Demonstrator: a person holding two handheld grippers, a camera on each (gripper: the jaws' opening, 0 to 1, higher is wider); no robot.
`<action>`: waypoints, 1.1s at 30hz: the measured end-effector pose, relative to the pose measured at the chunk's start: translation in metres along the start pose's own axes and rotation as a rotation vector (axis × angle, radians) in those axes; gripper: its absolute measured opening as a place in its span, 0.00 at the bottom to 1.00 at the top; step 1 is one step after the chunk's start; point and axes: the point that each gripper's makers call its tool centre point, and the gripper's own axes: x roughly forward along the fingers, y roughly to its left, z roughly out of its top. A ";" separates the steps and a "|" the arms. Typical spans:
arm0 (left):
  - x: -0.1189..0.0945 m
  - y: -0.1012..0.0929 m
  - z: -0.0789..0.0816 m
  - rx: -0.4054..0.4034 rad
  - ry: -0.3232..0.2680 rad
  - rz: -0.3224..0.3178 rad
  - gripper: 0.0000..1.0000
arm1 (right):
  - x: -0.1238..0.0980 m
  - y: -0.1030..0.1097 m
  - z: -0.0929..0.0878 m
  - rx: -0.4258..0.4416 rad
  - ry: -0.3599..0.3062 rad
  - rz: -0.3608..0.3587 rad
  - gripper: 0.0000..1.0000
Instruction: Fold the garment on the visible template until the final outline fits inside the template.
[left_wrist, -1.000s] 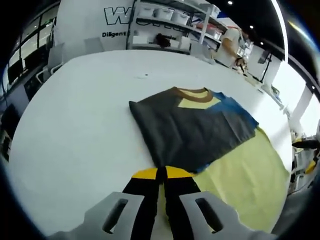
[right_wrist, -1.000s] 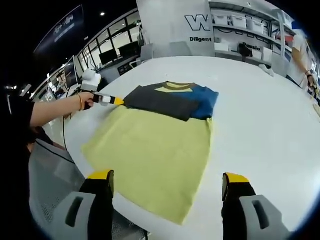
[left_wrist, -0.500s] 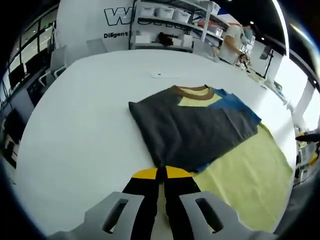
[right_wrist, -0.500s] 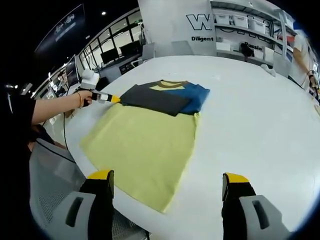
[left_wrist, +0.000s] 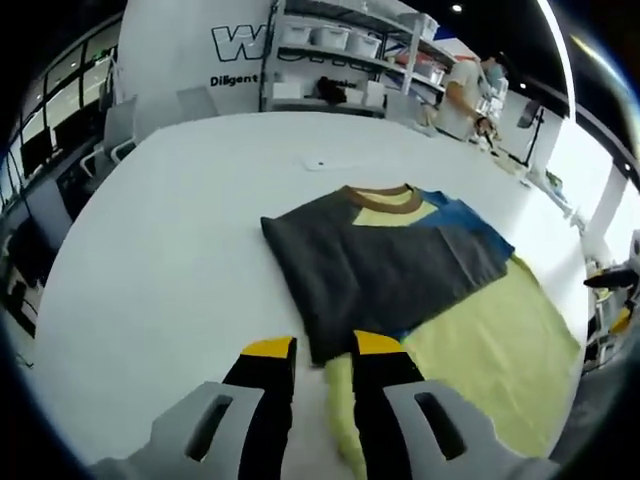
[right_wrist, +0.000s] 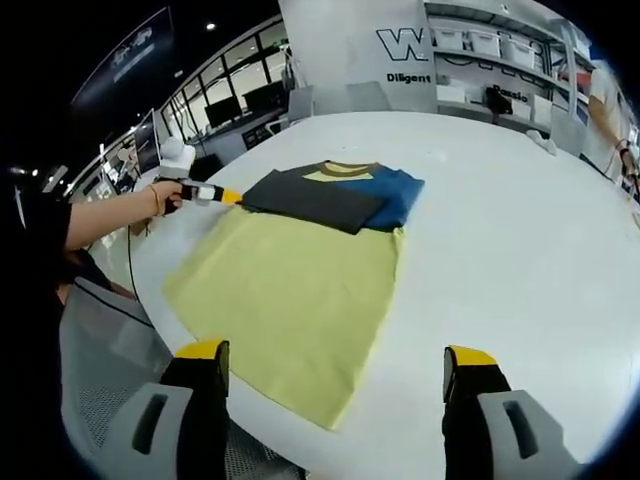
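A folded garment (left_wrist: 380, 260), dark grey with a brown collar and a blue sleeve, lies on the far end of a yellow-green template sheet (left_wrist: 480, 350) on the white table (left_wrist: 170, 230). My left gripper (left_wrist: 322, 350) stands open just in front of the garment's near corner, its jaws a little apart with nothing between them. In the right gripper view the garment (right_wrist: 320, 195) rests on the template (right_wrist: 290, 290), and a person's hand holds the left gripper (right_wrist: 215, 195) at the garment's left corner. My right gripper (right_wrist: 337, 352) is wide open, near the template's front edge.
Shelves with white boxes (left_wrist: 340, 40) and a standing person (left_wrist: 465, 85) are beyond the table's far side. Chairs (left_wrist: 190, 100) stand at the back left. The table's rounded edge (right_wrist: 150, 300) runs close to the template's left side, with grey floor (right_wrist: 100, 350) below.
My left gripper's jaws, shut on the garment's near corner before, have parted and let it go. The right gripper has stayed open.
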 end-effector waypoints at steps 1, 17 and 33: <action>-0.003 -0.001 -0.001 -0.008 0.002 -0.009 0.20 | 0.001 0.001 -0.001 0.006 0.004 0.003 0.87; -0.047 -0.015 -0.034 -0.024 0.018 -0.015 0.65 | 0.009 0.024 -0.005 -0.006 0.013 0.047 0.95; -0.084 -0.045 -0.063 0.041 0.094 -0.088 0.83 | 0.016 0.039 -0.017 -0.033 0.043 0.056 0.95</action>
